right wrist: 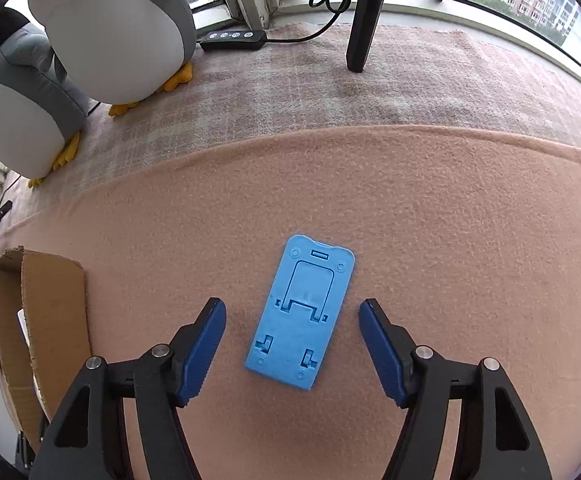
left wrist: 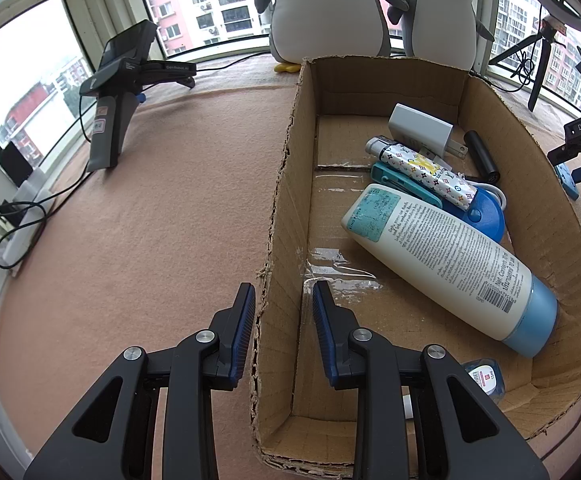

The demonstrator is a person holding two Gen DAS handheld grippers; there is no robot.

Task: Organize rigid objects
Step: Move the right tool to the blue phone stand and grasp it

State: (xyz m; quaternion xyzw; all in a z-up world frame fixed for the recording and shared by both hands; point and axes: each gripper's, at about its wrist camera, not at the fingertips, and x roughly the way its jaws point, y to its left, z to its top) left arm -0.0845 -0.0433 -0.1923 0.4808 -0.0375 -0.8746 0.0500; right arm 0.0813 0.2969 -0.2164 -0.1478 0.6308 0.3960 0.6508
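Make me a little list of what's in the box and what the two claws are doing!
box: cardboard box, open top, on the pink cloth
inside box: lotion bottle, white charger plug, patterned lighter, black tube, some blue things underneath
left claw: clamped on the box's side wall
right claw: open, one finger each side of the blue phone stand, not touching it
phone stand: lying flat on the cloth, outside the box

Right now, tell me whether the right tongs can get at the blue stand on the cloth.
Probably yes. The right tongs stand open astride the blue stand, which lies flat on the cloth with nothing over it or beside it.
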